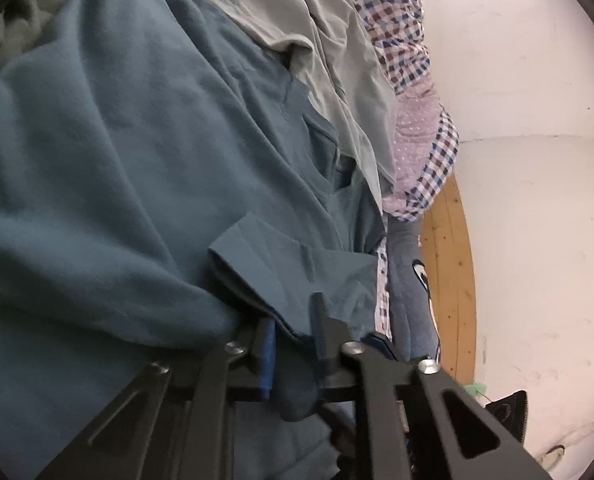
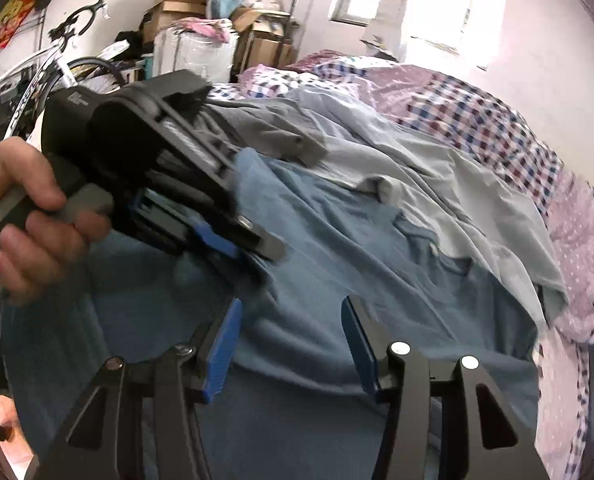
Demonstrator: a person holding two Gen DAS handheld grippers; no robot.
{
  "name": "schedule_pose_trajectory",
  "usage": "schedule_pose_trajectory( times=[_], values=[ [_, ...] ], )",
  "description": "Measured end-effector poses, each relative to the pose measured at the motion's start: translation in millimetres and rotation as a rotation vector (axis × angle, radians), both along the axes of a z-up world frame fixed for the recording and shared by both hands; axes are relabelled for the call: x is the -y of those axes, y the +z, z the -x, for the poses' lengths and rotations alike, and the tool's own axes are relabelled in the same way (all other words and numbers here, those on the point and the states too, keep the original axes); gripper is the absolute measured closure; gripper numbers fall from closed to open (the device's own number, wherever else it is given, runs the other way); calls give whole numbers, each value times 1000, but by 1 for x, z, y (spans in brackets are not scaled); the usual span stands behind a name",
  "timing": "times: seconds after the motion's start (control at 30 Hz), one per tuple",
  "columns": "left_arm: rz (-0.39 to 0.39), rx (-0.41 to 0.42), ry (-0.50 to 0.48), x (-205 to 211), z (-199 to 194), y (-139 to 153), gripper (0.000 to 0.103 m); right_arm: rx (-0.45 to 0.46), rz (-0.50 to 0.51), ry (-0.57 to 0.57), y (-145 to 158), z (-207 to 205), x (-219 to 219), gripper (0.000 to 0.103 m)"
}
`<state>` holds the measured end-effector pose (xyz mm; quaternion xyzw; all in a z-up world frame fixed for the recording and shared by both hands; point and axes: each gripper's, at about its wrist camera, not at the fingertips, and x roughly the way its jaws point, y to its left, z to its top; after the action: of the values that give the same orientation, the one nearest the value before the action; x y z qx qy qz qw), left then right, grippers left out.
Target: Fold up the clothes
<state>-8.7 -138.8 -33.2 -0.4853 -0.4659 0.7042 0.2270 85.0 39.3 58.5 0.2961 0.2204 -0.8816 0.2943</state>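
A blue shirt [image 2: 337, 264] lies spread on the bed; it fills the left wrist view [image 1: 117, 160]. My left gripper [image 1: 293, 328] is shut on a fold of the blue shirt near a sleeve cuff [image 1: 265, 264]. It also shows in the right wrist view [image 2: 253, 240], held by a hand at the shirt's left side. My right gripper [image 2: 293, 320] is open and empty, just above the shirt's lower part. A pale grey garment [image 2: 437, 184] lies beyond the blue shirt.
A checked and dotted pink duvet [image 2: 497, 120] covers the bed. A darker grey garment [image 2: 277, 128] lies at the back. A bicycle [image 2: 49, 68] and cardboard boxes [image 2: 185, 4] stand behind. Wooden floor [image 1: 453, 272] and a white wall [image 1: 537, 200] border the bed.
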Motion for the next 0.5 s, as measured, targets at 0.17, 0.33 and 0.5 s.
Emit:
schedule_pose_trajectory(
  times=[0.17,0.33,0.5],
  values=[
    [37,-26,3,7,-3,9,100,39,115,-127,13,6,-69,48],
    [88,-77,1,18,-7,24,101,-2,79,-291,21,4,-141,48],
    [86,-151,29,25,-8,47,102,30,136,-468,21,1,-232,48]
  ],
)
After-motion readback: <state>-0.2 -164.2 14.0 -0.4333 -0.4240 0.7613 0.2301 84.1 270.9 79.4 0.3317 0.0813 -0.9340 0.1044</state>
